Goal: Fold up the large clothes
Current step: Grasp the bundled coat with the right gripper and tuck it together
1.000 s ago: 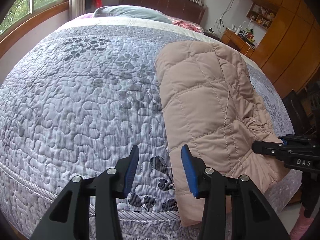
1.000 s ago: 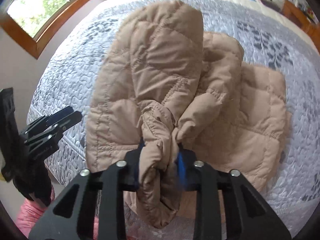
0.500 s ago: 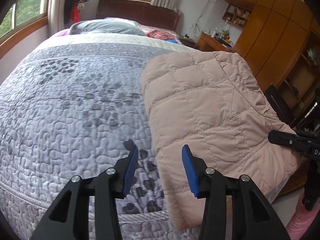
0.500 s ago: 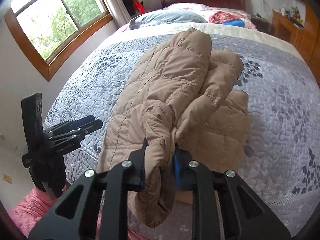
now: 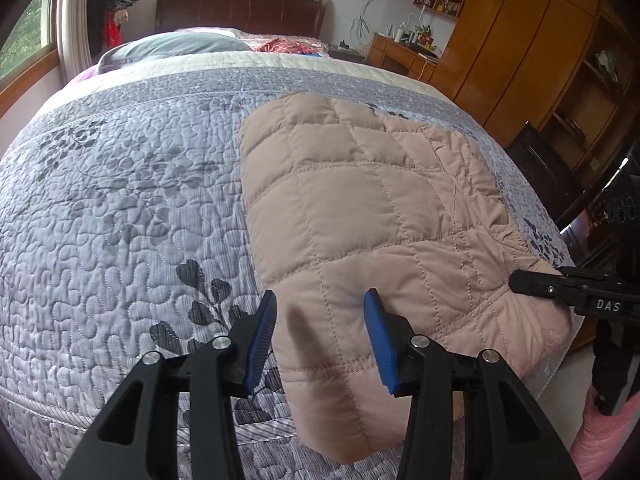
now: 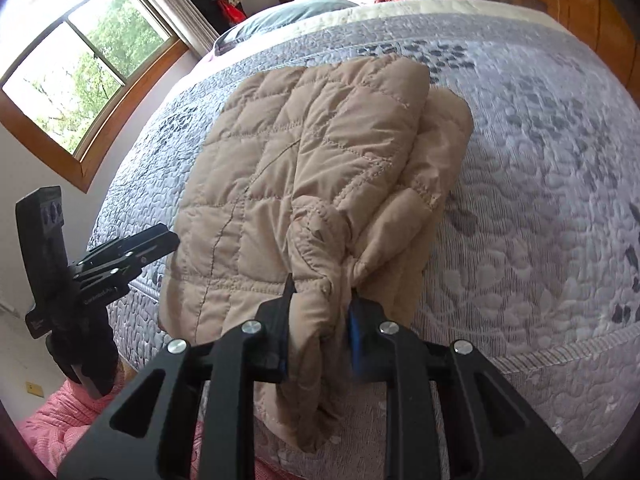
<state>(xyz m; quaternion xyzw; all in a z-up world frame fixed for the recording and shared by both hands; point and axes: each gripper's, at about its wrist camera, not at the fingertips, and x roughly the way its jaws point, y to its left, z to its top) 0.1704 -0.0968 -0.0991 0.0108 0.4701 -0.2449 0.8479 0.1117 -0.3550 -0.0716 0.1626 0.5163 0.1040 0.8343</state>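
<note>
Bedspread (image 5: 120, 208) left clear; left gripper (image 5: 320, 336) fingers released; right gripper (image 6: 320, 320) grasping jacket (image 6: 304, 168) edge.

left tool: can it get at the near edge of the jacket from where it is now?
Probably yes. The left tool hangs open right over the near edge of the tan quilted jacket, and nothing lies between its pads and the fabric. The right tool is clamped on a bunched part further along, off to the side.

home bedroom, quilted bed (image 5: 120, 200), pillow (image 5: 172, 46), wooden wardrobe (image 5: 520, 40), window (image 6: 80, 80)
</note>
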